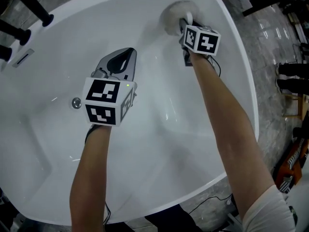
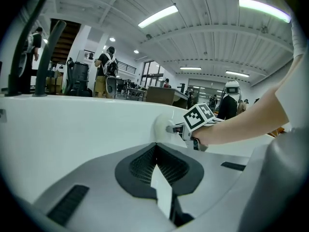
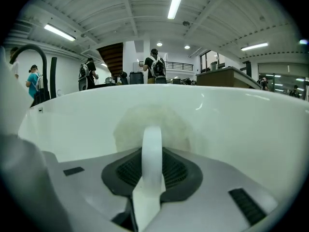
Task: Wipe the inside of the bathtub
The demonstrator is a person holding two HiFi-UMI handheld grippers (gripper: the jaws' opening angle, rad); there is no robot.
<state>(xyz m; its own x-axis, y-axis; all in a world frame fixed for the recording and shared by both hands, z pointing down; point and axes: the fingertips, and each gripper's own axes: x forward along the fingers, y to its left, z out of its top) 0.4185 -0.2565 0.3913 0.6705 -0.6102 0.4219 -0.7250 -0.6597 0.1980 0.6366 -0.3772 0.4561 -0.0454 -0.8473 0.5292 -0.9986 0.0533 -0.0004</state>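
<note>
The right gripper (image 1: 185,22) is reaching to the upper middle of the head view, where it is pressing a round white pad (image 1: 172,14) against the inner wall of the bathtub (image 1: 58,149), near the rim. Its jaws are clamping the pad's white loop handle (image 3: 151,146), which is standing upright between them in the right gripper view, with the fuzzy disc lying flat on the wall behind it. The left gripper (image 1: 126,53) is hovering at the centre of the head view over the basin, its jaws resting together at the tips and holding nothing. The drain (image 1: 76,102) is showing just left of it on the white surface. Black tap handles (image 1: 36,8) are sticking out at the upper left corner. People (image 2: 105,64) are standing in the hall beyond the rim.
</note>
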